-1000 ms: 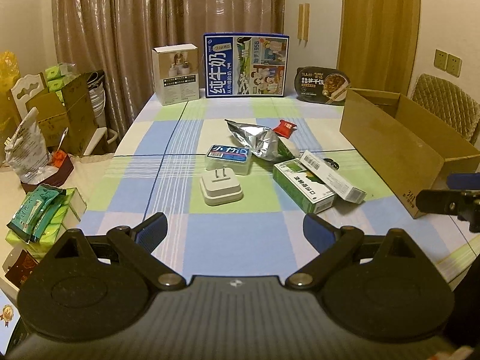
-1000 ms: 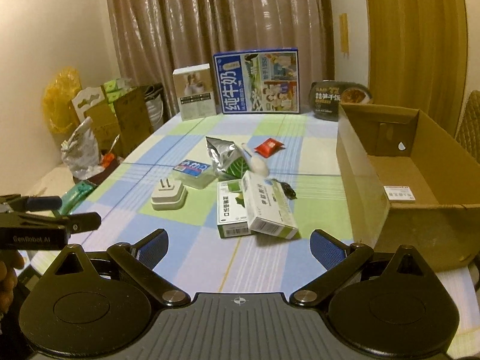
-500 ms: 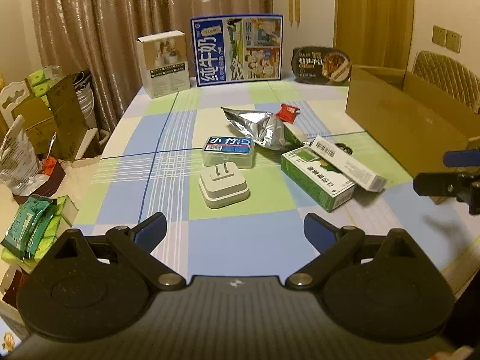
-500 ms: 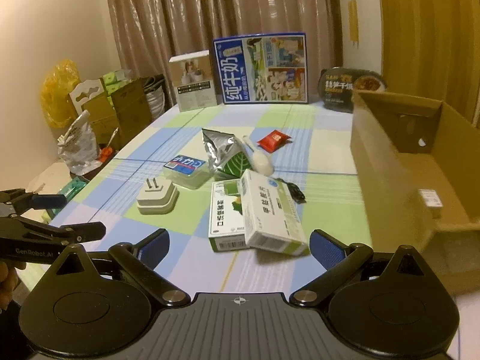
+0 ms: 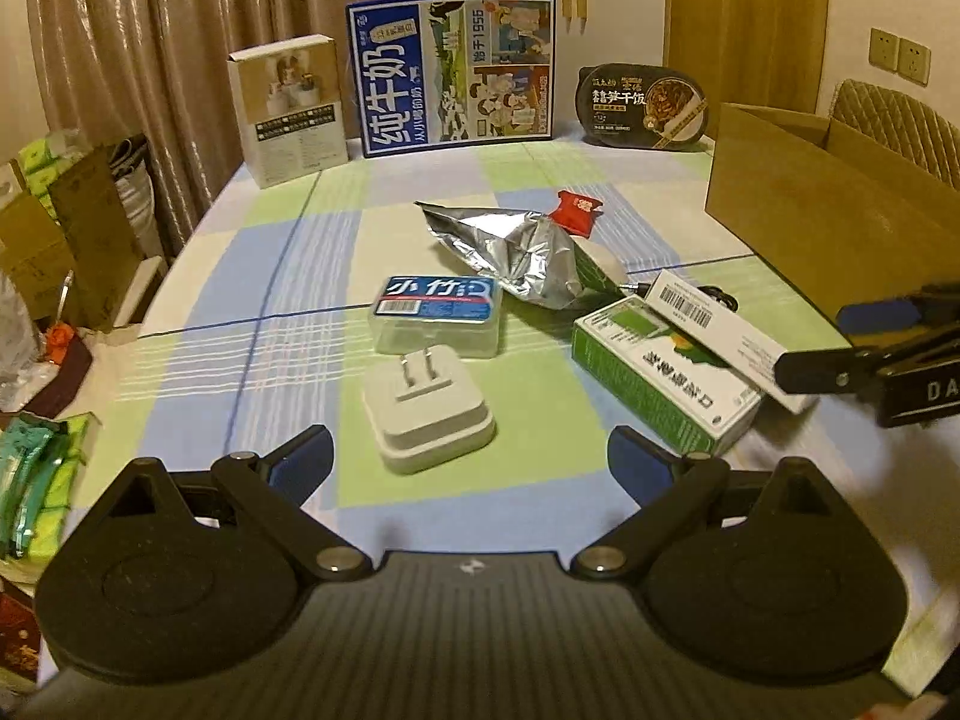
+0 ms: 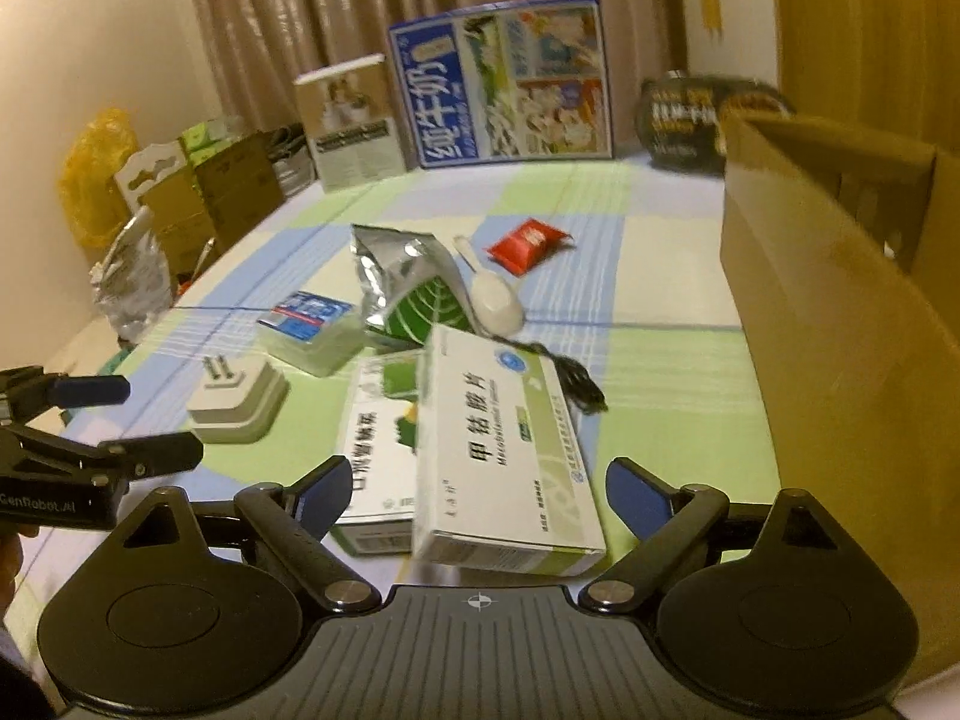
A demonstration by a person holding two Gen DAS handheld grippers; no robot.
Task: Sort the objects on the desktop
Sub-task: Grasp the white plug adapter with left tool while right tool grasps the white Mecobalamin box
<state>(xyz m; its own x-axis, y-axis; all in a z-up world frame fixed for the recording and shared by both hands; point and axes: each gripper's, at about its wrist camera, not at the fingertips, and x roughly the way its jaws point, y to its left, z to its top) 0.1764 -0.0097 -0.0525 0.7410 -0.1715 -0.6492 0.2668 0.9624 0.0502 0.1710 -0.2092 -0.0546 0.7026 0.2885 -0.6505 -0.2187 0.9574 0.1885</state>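
On the checked tablecloth lies a white plug adapter (image 5: 426, 414), just ahead of my left gripper (image 5: 468, 462), which is open and empty. Behind it are a clear box with a blue label (image 5: 438, 315), a silver foil bag (image 5: 516, 246) and a red sachet (image 5: 576, 210). A white medicine box (image 6: 504, 450) leans on a green box (image 6: 378, 456). My right gripper (image 6: 480, 489) straddles the white box's near end with its jaws closing, and the pads do not visibly press on it. A white scoop (image 6: 492, 294) and a black cable (image 6: 576, 384) lie beyond. An open cardboard box (image 6: 840, 312) stands at the right.
A blue milk carton (image 5: 450, 72), a small white box (image 5: 288, 108) and a black meal tray (image 5: 642, 99) stand along the table's far edge. Cartons and bags (image 5: 60, 240) crowd the floor on the left. A padded chair (image 5: 894, 126) is behind the cardboard box.
Both grippers have come forward and down toward the objects. The plug adapter is now near the left fingers and the white medicine box lies between the right fingers, which have narrowed slightly.
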